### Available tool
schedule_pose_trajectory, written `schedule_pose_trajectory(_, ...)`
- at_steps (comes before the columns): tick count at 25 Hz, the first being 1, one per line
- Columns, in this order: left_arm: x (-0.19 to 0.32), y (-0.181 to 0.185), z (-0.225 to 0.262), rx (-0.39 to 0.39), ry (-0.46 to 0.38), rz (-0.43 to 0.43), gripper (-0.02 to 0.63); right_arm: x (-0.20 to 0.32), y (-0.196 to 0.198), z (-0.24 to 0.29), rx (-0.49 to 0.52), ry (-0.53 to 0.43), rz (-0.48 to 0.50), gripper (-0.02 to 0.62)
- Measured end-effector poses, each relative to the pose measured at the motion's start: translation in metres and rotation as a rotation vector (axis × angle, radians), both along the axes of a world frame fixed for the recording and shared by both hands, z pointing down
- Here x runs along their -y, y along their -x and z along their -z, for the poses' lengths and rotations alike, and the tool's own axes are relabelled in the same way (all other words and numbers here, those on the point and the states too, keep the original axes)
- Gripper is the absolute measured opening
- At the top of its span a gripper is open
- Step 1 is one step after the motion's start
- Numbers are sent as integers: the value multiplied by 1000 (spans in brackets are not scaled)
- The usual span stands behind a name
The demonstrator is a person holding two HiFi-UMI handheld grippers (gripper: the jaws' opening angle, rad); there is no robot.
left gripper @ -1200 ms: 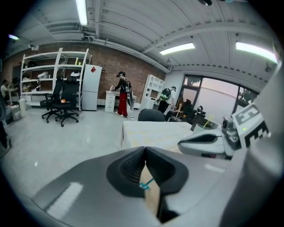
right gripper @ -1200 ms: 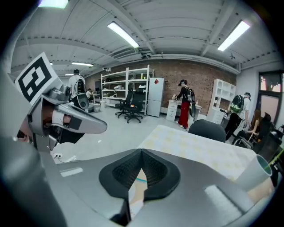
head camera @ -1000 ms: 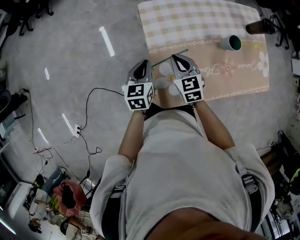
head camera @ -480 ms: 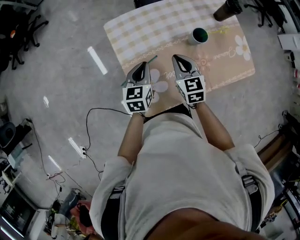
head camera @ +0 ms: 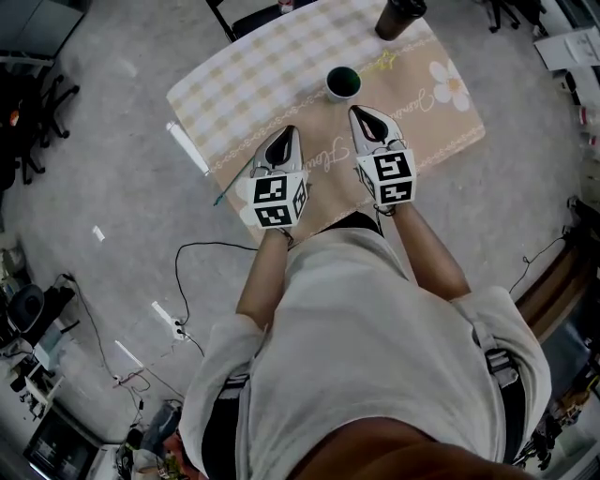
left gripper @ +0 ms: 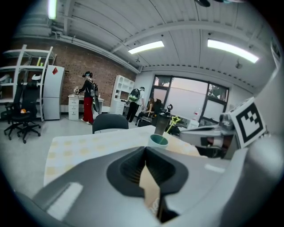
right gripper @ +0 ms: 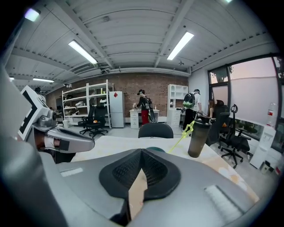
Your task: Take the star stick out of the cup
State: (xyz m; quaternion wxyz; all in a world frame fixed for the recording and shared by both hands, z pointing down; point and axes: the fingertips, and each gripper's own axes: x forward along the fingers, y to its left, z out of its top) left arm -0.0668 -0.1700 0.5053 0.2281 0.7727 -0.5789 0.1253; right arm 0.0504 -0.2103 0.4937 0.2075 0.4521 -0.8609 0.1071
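Star stick (right gripper: 190, 129) leans out of the cup (head camera: 343, 82) toward the table's (head camera: 448, 136) far edge, untouched, with left gripper (head camera: 288, 133) and right gripper (head camera: 359, 112) short of it, both clenched on nothing: the approach is in hand, and next one gripper must open and pinch the stick.

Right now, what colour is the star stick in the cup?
The star stick is a bright lime yellow-green. It shows best in the right gripper view.

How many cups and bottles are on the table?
2: a green cup mid-table, and a dark bottle beyond it at the far edge. None seems hidden.
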Motion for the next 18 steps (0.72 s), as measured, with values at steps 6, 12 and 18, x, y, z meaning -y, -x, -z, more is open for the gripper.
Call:
schedule_pose_trajectory(6,17,-20,2,25,-5,4,3,29,-31,-5,40,26,-56,0)
schedule_pose_trajectory(12,29,-20,4,64,-7,39,3,64,-41,-19,116,99,-102,100)
schedule_pose_trajectory(18,34,-13,5,91,-12,79,3,89,-40,-30,138,120,-105,132)
